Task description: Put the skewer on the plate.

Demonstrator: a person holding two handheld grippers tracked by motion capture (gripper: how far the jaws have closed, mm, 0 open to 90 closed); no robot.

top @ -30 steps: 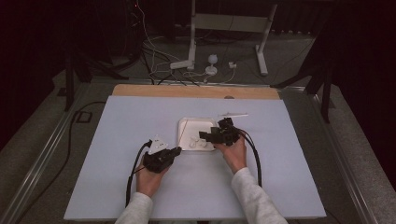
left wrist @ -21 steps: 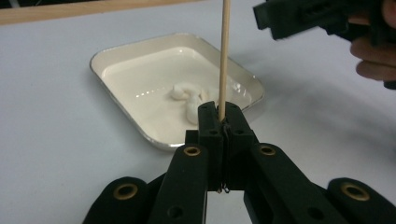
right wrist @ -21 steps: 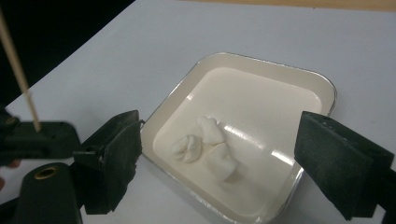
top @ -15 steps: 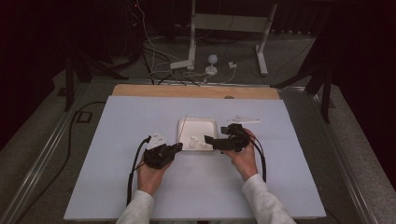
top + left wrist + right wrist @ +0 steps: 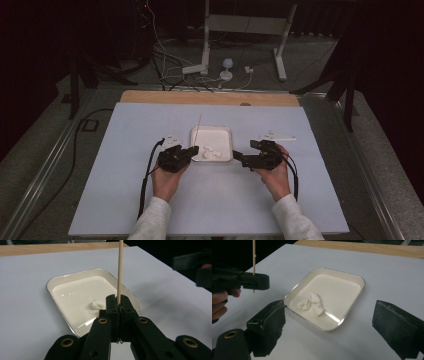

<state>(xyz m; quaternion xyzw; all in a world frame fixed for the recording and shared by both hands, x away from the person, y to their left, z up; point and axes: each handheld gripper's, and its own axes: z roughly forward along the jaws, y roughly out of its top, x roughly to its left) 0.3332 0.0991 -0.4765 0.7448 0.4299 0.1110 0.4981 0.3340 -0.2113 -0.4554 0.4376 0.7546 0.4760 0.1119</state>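
Pinching a thin wooden skewer (image 5: 119, 270) upright, the left gripper (image 5: 192, 151) sits just left of the white tray (image 5: 224, 132), jaws pressed together. Right gripper (image 5: 241, 159), jaws spread w/ nothing between, hovers at the tray's near-right corner. Three white pieces (image 5: 311, 304) lie inside the tray, mid-table.

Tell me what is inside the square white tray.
The square white tray holds three small white soft lumps, clustered near one edge. In the left gripper view the left gripper, shut on a thin wooden stick, covers some lumps.
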